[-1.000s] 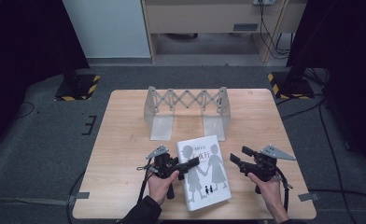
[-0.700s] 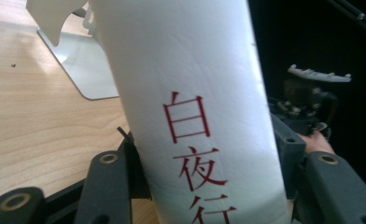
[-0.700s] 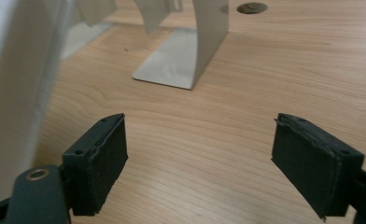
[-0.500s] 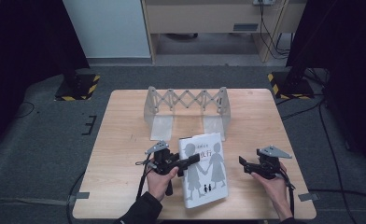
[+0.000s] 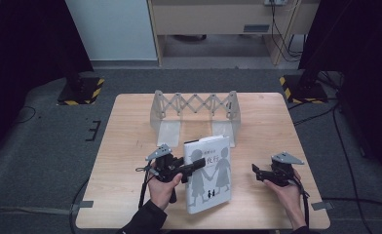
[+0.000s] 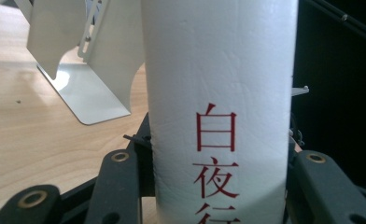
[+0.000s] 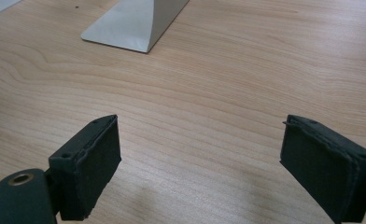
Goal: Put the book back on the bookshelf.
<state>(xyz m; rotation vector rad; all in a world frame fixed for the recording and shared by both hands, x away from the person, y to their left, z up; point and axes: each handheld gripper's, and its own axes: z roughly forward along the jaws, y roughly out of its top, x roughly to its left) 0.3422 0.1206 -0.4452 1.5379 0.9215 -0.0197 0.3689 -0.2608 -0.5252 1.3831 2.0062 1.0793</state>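
— From above, where's the book (image 5: 208, 173)?
— Near the table (image 5: 130, 141) front edge, before the rack (image 5: 195, 108), left gripper (image 5: 195, 165) clamped on its spine.
— Left gripper view?
— Jaws just closed on the white spine (image 6: 218, 107).
— Right gripper view?
— The right gripper (image 7: 200, 163) has just been opening: jaws apart over bare wood.

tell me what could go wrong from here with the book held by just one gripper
The left gripper clamps the white book by its spine alone, so the book could swing or slip out. The right gripper is open and apart, giving no support. The expanding bookend rack stands close behind; a tilted book might knock it.
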